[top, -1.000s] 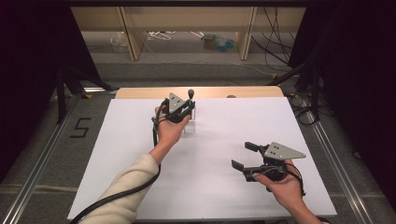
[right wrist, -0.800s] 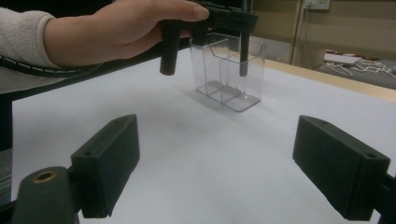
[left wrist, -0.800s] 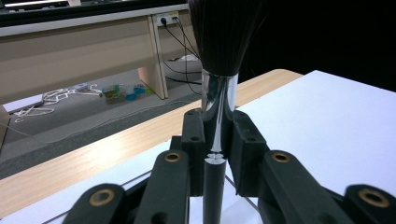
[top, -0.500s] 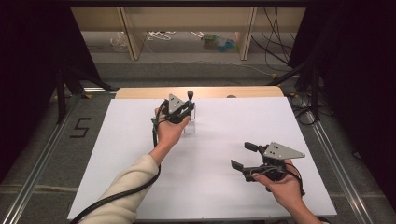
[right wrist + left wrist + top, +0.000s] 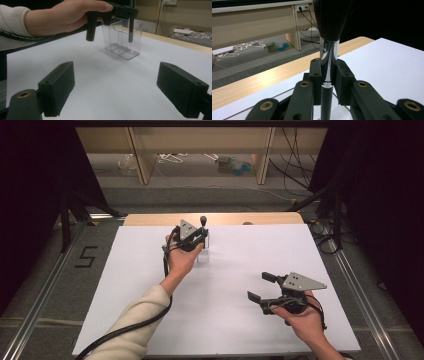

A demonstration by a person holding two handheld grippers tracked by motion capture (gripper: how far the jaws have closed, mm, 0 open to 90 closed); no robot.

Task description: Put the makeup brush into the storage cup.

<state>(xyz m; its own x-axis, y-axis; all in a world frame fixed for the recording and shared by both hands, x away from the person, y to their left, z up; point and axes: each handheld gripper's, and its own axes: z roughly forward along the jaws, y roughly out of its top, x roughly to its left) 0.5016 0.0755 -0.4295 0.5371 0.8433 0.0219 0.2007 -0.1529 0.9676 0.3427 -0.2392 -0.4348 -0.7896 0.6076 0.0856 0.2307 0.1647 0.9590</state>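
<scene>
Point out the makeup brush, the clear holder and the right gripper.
makeup brush [image 5: 328, 62], left gripper view, silver ferrule.
clear holder [image 5: 125, 41], right gripper view, front wall.
right gripper [image 5: 123, 92], right gripper view, between its open pads.

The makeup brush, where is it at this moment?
The makeup brush stands upright between the fingers of the left gripper, its lower end inside the clear plastic holder at the far middle of the white table.

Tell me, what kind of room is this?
Probably a lab or workshop for recording hand tasks. A white table stands in a dark-curtained space, cables trail across the floor behind it, and the left gripper holds a makeup brush over a clear organizer.
</scene>
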